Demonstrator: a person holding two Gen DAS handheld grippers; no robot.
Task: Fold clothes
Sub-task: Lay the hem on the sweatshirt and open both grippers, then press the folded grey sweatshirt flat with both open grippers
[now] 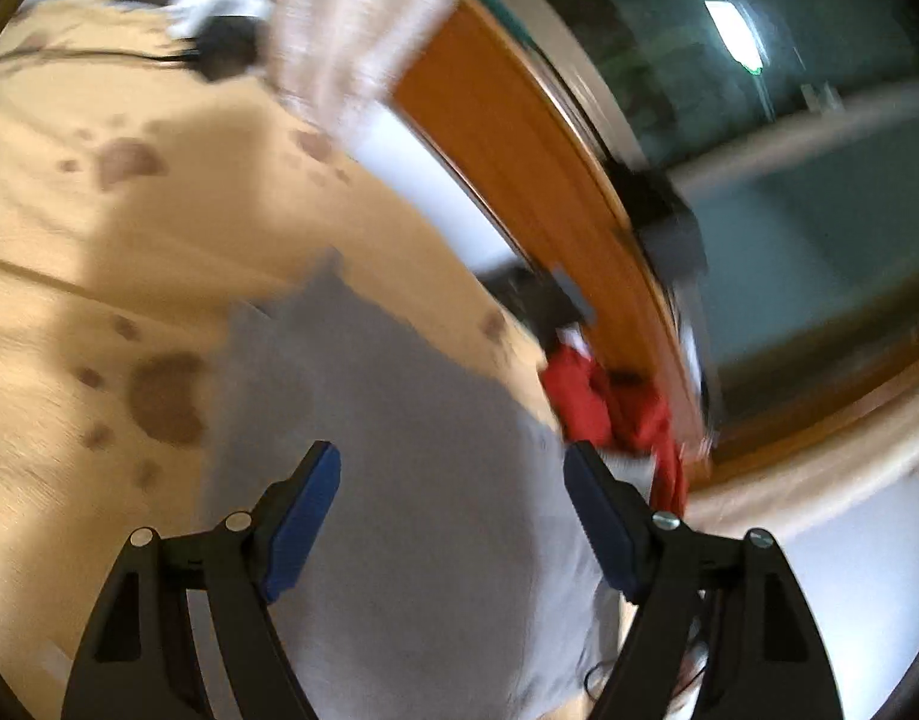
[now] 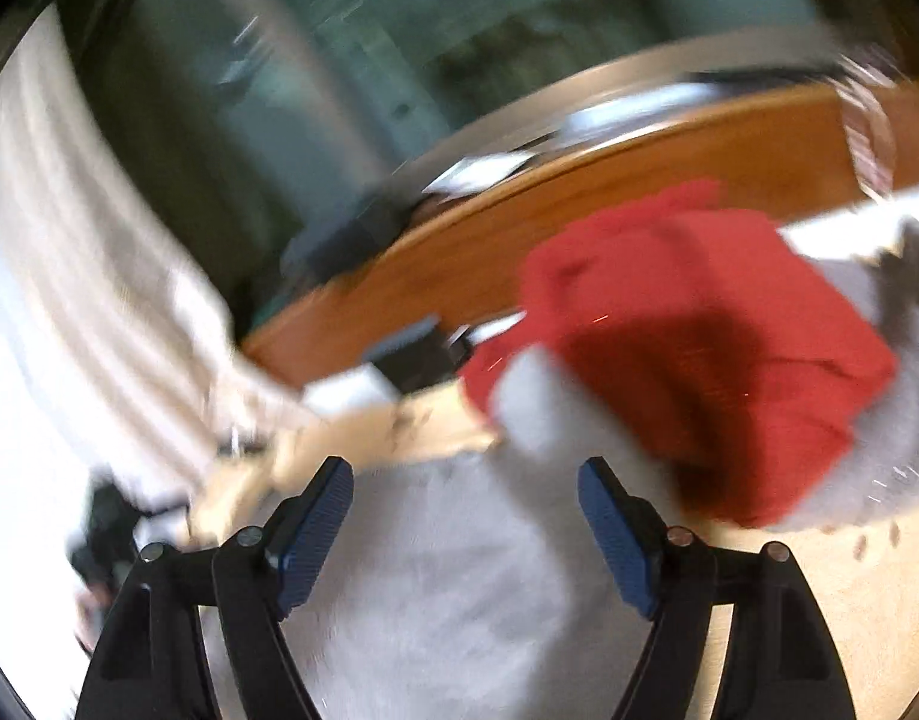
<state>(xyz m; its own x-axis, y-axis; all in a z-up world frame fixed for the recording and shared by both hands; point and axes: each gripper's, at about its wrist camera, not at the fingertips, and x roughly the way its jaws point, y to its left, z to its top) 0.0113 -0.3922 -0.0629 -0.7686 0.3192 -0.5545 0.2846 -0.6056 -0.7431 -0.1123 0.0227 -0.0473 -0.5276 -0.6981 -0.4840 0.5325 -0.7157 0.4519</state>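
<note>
Both my grippers spread wide, nothing held: left gripper (image 1: 450, 480), right gripper (image 2: 465, 495). One grey garment (image 1: 399, 450) flat on desk (image 1: 51, 276); one red garment (image 2: 699, 336) bunched at far edge. Blurry.

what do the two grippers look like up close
Both look alike: the left gripper and right gripper each have two black plastic fingers with triangular cutouts, silver screw heads at the joints, and blue ribbed pads on the inner faces. No cables, sleeves or markings are clear through the blur.
</note>
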